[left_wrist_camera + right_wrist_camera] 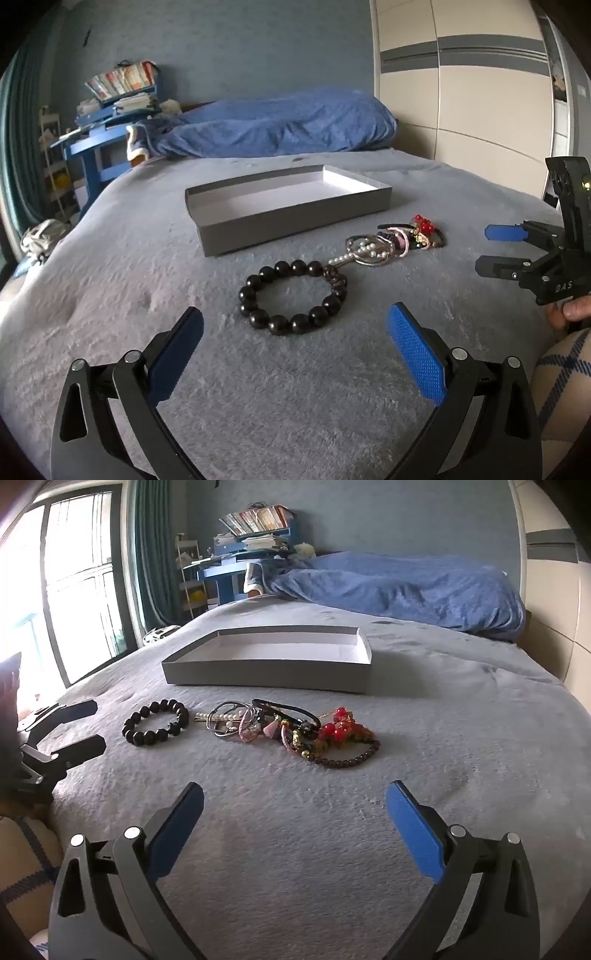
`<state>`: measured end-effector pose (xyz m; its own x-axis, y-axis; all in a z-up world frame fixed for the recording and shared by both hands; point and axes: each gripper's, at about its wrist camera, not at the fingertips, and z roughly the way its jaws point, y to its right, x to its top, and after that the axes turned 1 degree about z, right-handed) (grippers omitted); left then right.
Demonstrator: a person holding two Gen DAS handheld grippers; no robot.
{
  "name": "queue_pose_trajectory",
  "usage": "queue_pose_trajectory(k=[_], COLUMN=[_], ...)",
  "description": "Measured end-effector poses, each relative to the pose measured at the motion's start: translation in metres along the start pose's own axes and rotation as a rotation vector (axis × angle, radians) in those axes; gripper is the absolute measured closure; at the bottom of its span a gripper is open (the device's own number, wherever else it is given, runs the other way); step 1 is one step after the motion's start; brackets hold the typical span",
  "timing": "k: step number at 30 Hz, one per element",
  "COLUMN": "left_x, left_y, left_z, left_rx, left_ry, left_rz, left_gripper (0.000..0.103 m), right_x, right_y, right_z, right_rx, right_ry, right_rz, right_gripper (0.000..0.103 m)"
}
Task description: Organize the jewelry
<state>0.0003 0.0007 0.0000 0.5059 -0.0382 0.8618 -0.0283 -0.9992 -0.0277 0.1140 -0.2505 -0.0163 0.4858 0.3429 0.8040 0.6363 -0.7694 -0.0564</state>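
black bracelet [293, 297] ahead of left gripper [294, 319]

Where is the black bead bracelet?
The black bracelet lies on the grey blanket, just ahead of the open left gripper in its view, in front of the grey box, left of the jewelry pile.

Glossy black bead bracelet [293, 297] – matt grey cardboard box [291, 221], fuzzy blanket [147, 295].
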Motion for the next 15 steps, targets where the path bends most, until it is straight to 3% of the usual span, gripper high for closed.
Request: queue_pose_trajectory(k=[15], left_x=[-0.001], left_y=[-0.001], left_z=[-0.002], left_rx=[0.0], left_ry=[0.001], left_rz=[0.0], left_gripper=[0.004], right_x=[0.001], right_y=[-0.003], right_z=[0.003], right_rx=[0.013], right_ry=[0.006], right_rz=[0.0], right_gripper=[0.005])
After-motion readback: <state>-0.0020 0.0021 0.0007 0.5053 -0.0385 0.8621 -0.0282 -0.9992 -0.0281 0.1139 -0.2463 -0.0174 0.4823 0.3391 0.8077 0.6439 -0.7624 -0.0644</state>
